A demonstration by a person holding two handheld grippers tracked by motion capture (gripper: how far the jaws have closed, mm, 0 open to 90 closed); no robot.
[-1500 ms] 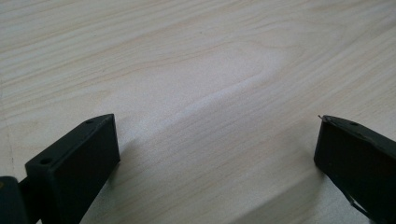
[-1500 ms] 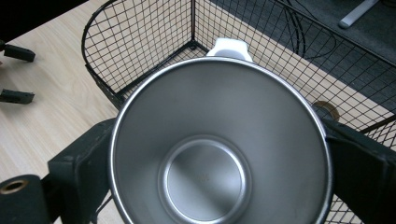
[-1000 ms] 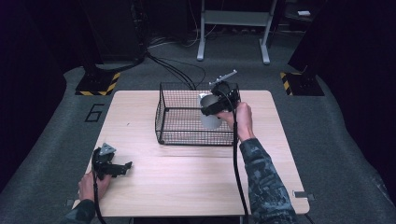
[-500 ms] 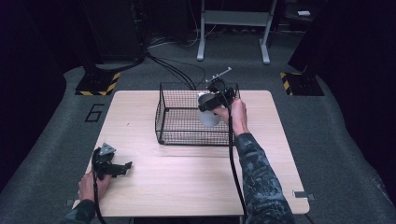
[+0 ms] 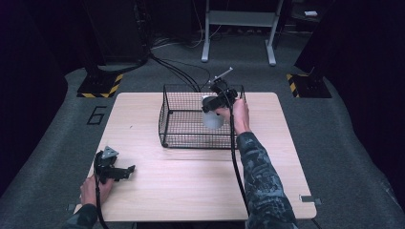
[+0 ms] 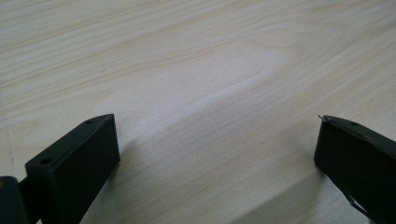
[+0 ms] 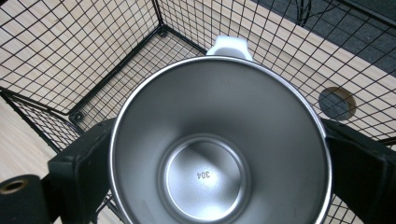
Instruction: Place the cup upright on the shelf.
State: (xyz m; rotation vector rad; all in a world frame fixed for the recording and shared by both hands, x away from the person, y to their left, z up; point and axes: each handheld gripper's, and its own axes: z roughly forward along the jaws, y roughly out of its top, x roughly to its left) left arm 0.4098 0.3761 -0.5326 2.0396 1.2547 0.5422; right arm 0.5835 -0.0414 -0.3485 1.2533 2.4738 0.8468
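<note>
The worktop [image 5: 191,176] is pale wood with a round hole [image 7: 337,103] near its far right edge, and it stands on grey carpet [image 5: 62,157] marked with a dark "6" [image 5: 97,115] to its left. Two black blocks with yellow-black hazard stripes [image 5: 101,86] [image 5: 309,85] sit on the floor past the far corners. Black cables [image 5: 179,71] trail across the carpet behind, near a grey metal stand [image 5: 238,28].

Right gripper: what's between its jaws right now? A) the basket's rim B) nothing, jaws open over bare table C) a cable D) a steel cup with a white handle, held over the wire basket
D: in the right gripper view the black jaws of the right gripper press both sides of the steel cup, with the wire basket below it.
</note>
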